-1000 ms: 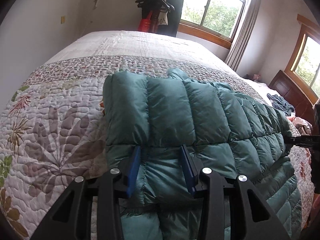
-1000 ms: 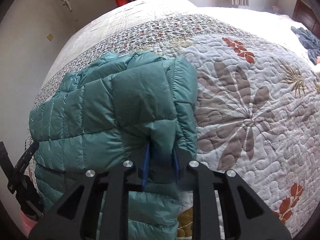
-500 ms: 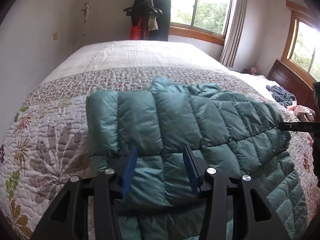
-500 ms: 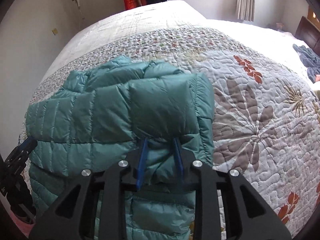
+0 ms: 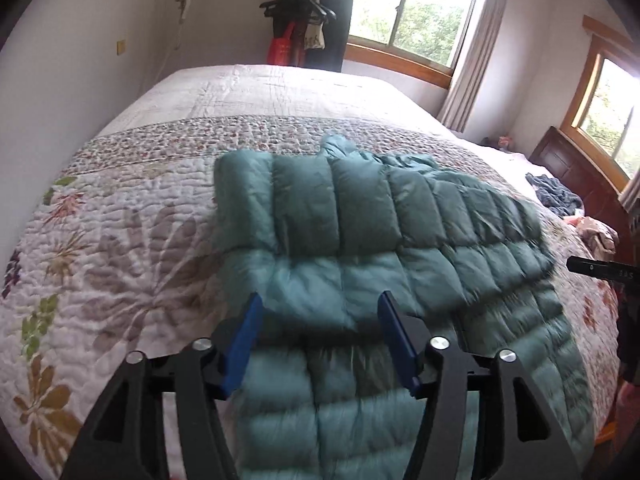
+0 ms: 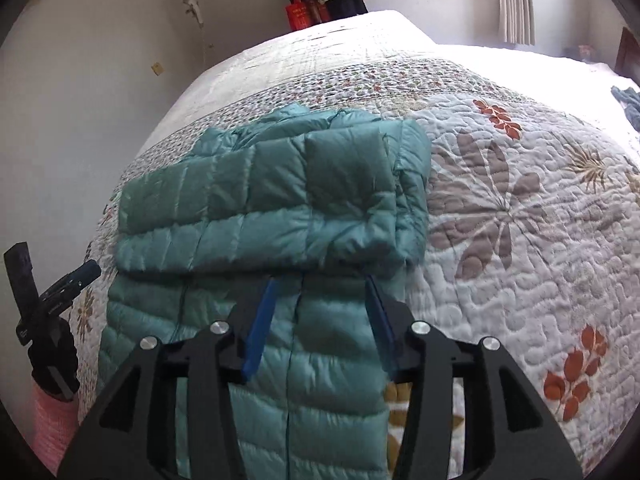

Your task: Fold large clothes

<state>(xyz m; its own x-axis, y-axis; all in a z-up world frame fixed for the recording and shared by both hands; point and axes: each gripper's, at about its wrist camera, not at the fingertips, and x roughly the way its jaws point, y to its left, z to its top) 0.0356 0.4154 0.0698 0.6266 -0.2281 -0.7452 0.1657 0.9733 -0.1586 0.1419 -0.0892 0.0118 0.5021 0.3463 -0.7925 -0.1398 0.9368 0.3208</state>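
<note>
A teal quilted jacket (image 5: 360,248) is laid on a bed, on a white stitched quilt (image 5: 132,240) printed with grey, orange and olive leaf shapes and crossed by a band of small floral print. The jacket is puffy and channelled into padded cells with a slight sheen; its upper part is folded back over the lower part, forming a thick, rounded double layer with a soft edge across the width. In the right wrist view the same jacket (image 6: 280,200) is seen with the folded flap ending in a bulged corner on the quilt (image 6: 520,220), and a centre seam is noted running down the lower panel. The left gripper (image 5: 320,320) is held with its 2 blue flat pads spread wide, above the lower edge of the folded layer; nothing is clamped between them, though whether the pads touch the fabric cannot be told. The right gripper (image 6: 320,292) is likewise released, its 2 blue pads parted just below the fold edge, over the lower panel, with no cloth pinched. Both grippers are of black angular plastic with silver bolt heads. A dark crumpled cloth (image 5: 556,196) is recorded at the far side of the bed, well apart from the jacket. Dark hanging clothes (image 5: 316,20) are seen beside a wood-framed window (image 5: 412,12) with a pale curtain.
</note>
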